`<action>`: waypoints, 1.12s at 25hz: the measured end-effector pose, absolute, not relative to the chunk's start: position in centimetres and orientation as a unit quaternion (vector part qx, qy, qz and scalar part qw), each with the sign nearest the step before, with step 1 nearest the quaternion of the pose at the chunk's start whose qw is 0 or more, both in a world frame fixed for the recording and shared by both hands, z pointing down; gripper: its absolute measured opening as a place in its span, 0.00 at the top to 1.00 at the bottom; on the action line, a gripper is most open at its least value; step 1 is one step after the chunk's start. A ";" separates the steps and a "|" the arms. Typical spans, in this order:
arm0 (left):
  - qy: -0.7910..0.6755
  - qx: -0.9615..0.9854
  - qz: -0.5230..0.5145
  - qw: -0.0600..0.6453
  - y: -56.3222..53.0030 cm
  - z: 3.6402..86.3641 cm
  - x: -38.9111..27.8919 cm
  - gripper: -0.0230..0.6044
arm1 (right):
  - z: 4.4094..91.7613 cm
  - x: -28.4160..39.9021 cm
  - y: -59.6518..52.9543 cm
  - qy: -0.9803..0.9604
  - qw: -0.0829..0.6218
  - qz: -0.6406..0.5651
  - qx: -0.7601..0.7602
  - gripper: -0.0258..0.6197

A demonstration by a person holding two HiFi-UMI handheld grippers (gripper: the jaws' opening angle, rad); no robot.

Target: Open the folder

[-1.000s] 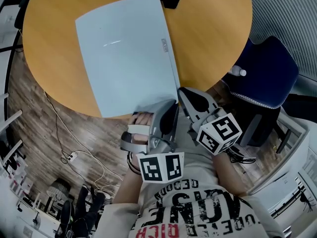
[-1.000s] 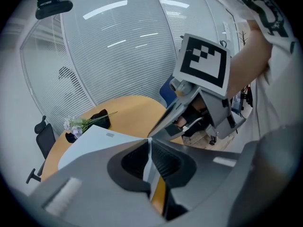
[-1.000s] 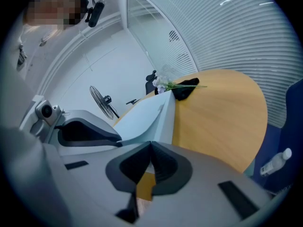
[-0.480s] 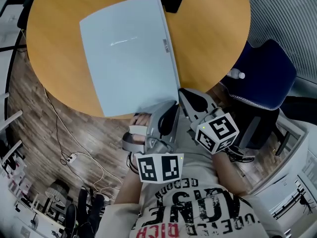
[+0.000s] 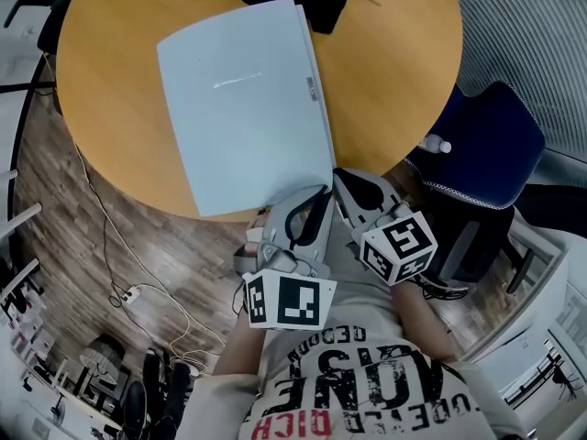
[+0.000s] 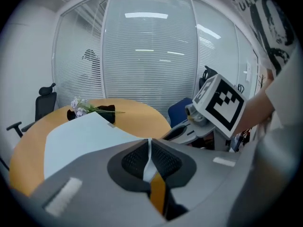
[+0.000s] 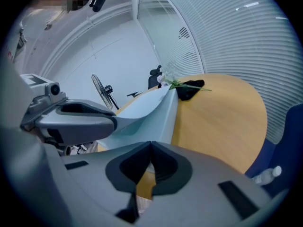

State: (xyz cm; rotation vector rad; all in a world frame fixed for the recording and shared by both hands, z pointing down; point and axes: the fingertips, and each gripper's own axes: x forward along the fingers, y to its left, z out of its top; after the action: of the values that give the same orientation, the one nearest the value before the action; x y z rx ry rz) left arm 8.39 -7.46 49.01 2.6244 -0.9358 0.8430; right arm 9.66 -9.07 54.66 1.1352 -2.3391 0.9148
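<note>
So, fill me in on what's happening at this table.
A person holds a claw in each hand at the near edge of a round wooden table. The left claw is shut on the top cover of the pale blue folder at its near edge, and the cover bows upward there. The right claw is shut, tips at the folder's near right corner; whether it pinches anything is unclear. The folder is barely open.

Head view looks steeply down on the bench (image 5: 394,71); 2 gripper views skim it closely (sharing the folder (image 5: 243,108)).
</note>
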 end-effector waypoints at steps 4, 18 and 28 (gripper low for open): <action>-0.333 0.895 0.250 0.157 -7.9 48.7 8.2 0.92 | 54.7 9.6 -9.2 -0.834 0.202 0.321 0.402 0.94; -0.361 0.894 0.206 0.165 -8.8 46.9 7.3 0.92 | 54.6 9.3 -9.1 -0.841 0.220 0.267 0.417 0.94; -0.429 0.869 0.201 0.141 -8.6 45.0 6.5 0.92 | 54.3 9.3 -8.6 -0.864 0.213 0.219 0.401 0.94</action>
State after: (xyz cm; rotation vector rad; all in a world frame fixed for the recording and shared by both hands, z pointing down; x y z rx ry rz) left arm 6.46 -8.63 45.01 2.5106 -1.2392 0.5794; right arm 9.28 -8.59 54.29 1.1123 -2.3974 0.6079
